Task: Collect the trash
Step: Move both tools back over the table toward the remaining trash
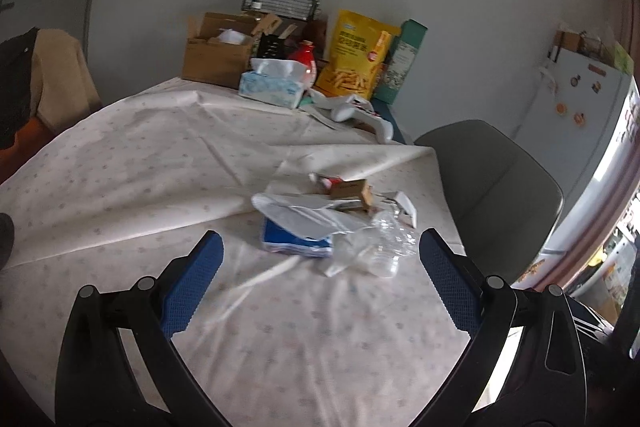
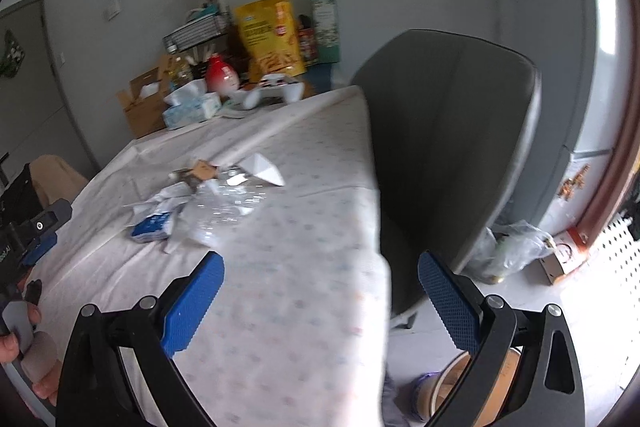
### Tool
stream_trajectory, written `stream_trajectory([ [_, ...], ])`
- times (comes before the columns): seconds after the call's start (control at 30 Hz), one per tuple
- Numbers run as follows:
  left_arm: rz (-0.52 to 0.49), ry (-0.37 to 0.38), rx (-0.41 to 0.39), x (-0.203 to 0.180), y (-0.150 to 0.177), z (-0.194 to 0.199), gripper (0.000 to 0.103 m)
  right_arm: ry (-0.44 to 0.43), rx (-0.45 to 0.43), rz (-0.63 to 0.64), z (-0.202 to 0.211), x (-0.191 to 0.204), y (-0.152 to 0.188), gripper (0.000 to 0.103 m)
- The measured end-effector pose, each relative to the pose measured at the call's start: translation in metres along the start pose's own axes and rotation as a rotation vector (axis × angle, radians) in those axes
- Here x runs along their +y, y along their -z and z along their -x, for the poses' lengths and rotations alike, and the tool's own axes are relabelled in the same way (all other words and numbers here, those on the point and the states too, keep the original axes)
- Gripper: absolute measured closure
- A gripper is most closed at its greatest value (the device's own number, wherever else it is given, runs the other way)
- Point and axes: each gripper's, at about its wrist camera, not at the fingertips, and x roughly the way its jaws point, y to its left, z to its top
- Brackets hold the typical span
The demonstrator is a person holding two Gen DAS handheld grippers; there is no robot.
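A small heap of trash lies on the cloth-covered table (image 1: 140, 163): a blue-and-white packet (image 1: 294, 241), a white wrapper (image 1: 296, 213), a crushed clear plastic bottle (image 1: 384, 239), a small brown carton (image 1: 352, 191) and a white scrap (image 1: 404, 205). My left gripper (image 1: 320, 247) stands open just in front of the heap, empty. The right wrist view shows the same blue packet (image 2: 152, 225), clear plastic (image 2: 224, 207) and a white scrap (image 2: 266, 167) farther off to the left. My right gripper (image 2: 320, 267) is open and empty over the table's right edge.
At the table's far end stand a cardboard box (image 1: 216, 55), a tissue box (image 1: 272, 83), a yellow snack bag (image 1: 356, 55) and a red-and-white bottle (image 1: 306, 61). A grey chair (image 2: 452, 131) is beside the table. A fridge (image 2: 560, 27), floor bags (image 2: 516, 247) and a bin (image 2: 452, 387) are right.
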Motion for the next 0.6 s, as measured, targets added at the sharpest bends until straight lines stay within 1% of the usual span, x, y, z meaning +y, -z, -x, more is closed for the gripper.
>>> stream_trajectory([
  [0.1, 0.019, -0.011, -0.004, 0.012, -0.002, 0.0, 0.006, -0.026, 0.01, 0.023, -0.01, 0.02, -0.003, 0.01],
  [0.17, 0.031, -0.025, -0.008, 0.02, -0.003, 0.0, 0.006, -0.045, 0.026, 0.032, -0.018, 0.03, -0.003, 0.013],
  [0.27, 0.053, -0.039, -0.008, 0.032, -0.004, -0.002, 0.006, -0.072, 0.051, 0.039, -0.032, 0.045, -0.004, 0.015],
  [0.6, 0.092, -0.1, 0.014, 0.064, -0.002, -0.011, 0.006, -0.092, 0.125, 0.042, -0.084, 0.076, -0.008, 0.02],
])
